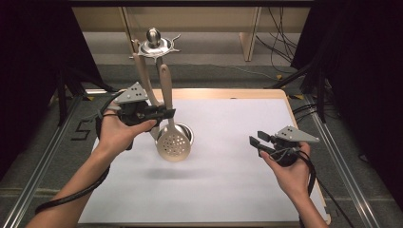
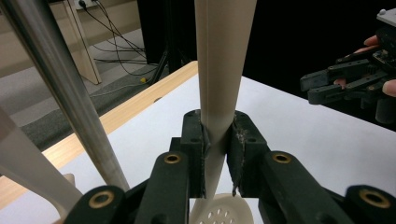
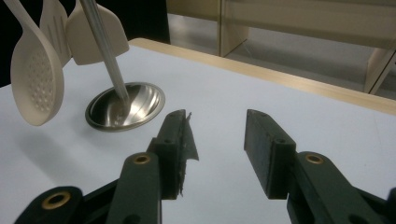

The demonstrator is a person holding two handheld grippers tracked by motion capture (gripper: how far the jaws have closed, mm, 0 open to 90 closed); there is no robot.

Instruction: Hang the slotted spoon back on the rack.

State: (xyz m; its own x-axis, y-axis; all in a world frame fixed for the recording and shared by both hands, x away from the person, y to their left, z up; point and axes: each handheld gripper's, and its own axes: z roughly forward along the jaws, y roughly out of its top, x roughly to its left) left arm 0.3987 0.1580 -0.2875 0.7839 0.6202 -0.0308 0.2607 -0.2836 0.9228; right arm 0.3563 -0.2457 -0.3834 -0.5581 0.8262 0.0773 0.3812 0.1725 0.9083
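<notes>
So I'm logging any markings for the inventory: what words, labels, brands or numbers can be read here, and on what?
None can be read: the skimmer spoon, its steel stand, the left gripper and the right gripper bear no legible text. A dark floor mark left of the table is too unclear to read.

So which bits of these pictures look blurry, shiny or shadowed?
High view: the beige perforated plastic spoon casts a soft shadow on the white table. Left gripper view: the near steel pole is blurred. Right gripper view: the round steel base dish glares.
</notes>
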